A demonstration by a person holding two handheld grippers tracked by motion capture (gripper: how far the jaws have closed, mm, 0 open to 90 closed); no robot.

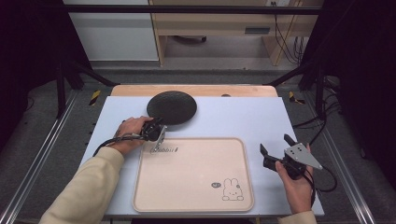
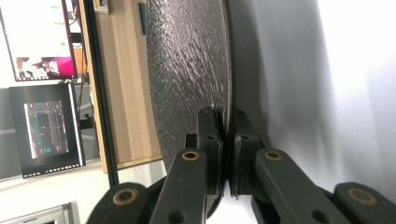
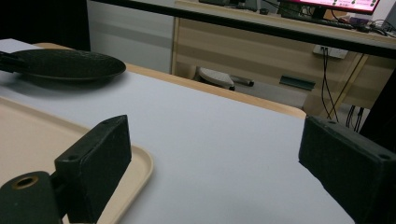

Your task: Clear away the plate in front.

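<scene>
A round black textured plate lies on the white table top behind a beige tray. My left gripper is shut on the plate's near rim. In the left gripper view the two jaws pinch the plate edge between them at my left gripper. My right gripper is held open to the right of the tray, with nothing between its fingers. In the right gripper view my right gripper looks past the tray's corner toward the plate.
The tray carries a rabbit drawing at its near right and small lettering near its far left. A wooden board edge runs behind the white top. Black frame rails and cables flank the table.
</scene>
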